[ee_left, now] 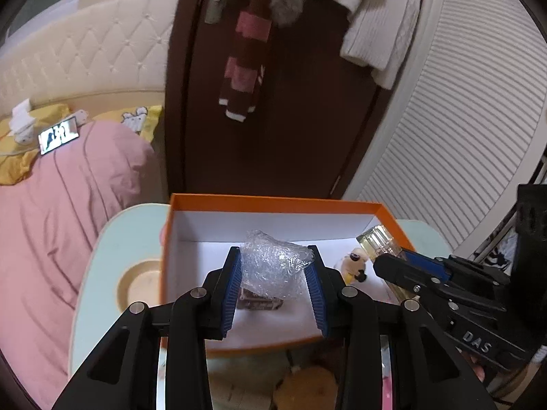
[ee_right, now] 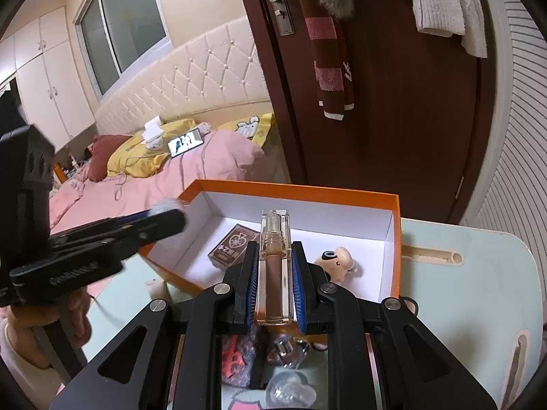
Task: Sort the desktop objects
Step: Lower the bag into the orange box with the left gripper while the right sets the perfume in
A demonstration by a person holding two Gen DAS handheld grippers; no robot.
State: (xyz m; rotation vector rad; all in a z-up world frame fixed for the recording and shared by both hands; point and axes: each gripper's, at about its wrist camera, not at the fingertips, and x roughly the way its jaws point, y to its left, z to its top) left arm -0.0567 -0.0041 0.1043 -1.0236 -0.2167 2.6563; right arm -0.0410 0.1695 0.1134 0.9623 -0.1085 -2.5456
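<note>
A crumpled wad of clear bubble wrap (ee_left: 273, 262) is pinched between the blue pads of the left gripper (ee_left: 275, 275). The wad is held in the air over the open orange cardboard box (ee_left: 273, 203), above its white floor. Bubble wrap is very light and soft. It can be squashed, and it will likely puff back out when let go. It seems best held around its thick middle, as it is now, and only a gentle squeeze looks needed. No harm should be done if it drops.

The right gripper (ee_right: 274, 283) is clamped on a tall clear plastic tube of brownish lip gloss (ee_right: 274, 273). The tube is gripped on its flat sides, low down, and its clear cap end is pointed out over the box. The tube looks hard, smooth and slippery, so a firm hold on the flat faces seems safest. It could crack if dropped from high up.

Inside the box, a brown pack of playing cards (ee_right: 232, 249) is seen lying flat on the white floor. A small round-headed toy figure (ee_right: 336, 263) is lying just beside the right gripper, near the box's right wall.

The box is set on a pale green table (ee_right: 478, 266). A bed with a pink blanket (ee_left: 68, 212) is seen past the table.
</note>
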